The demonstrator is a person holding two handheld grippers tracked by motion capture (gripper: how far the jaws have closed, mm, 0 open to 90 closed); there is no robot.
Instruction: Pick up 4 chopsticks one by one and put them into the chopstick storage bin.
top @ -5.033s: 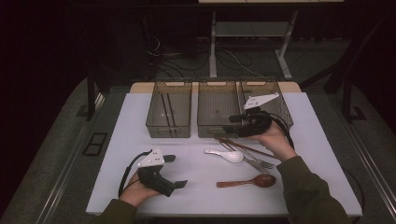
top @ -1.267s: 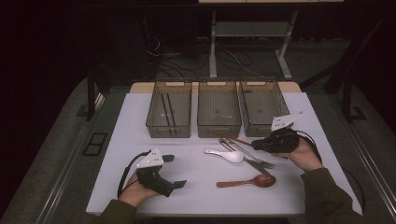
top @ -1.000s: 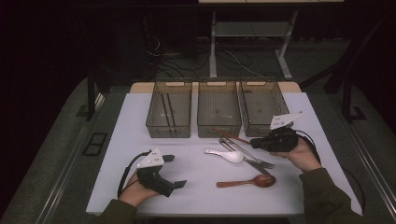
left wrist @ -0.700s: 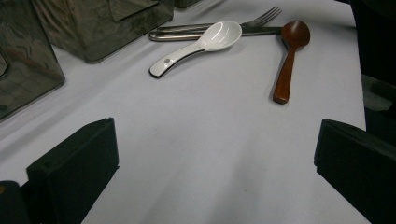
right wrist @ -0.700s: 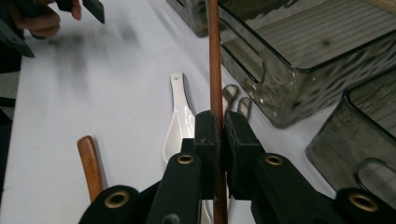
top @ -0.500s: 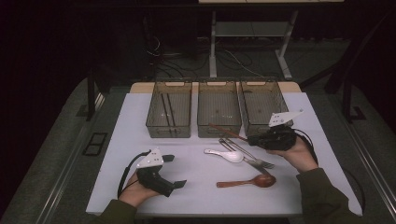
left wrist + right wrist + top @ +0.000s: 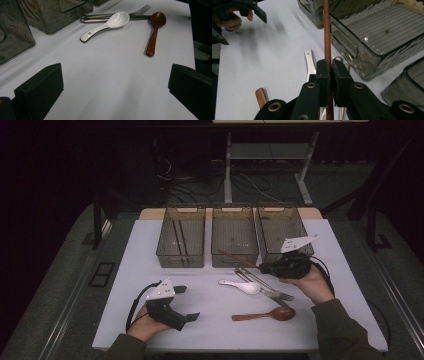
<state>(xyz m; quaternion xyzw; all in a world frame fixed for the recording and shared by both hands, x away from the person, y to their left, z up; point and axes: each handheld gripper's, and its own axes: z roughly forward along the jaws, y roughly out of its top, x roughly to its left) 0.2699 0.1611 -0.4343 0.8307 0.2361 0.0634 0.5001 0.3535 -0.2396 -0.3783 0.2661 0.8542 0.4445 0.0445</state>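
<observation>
Our right hand lies low on the tabletop, its hand-held gripper clamped on a reddish-brown chopstick that points toward the middle bin. Our left hand-held gripper rests near the front edge, jaws wide open and empty. Between them lie a white spoon, fork and wooden spoon.
</observation>
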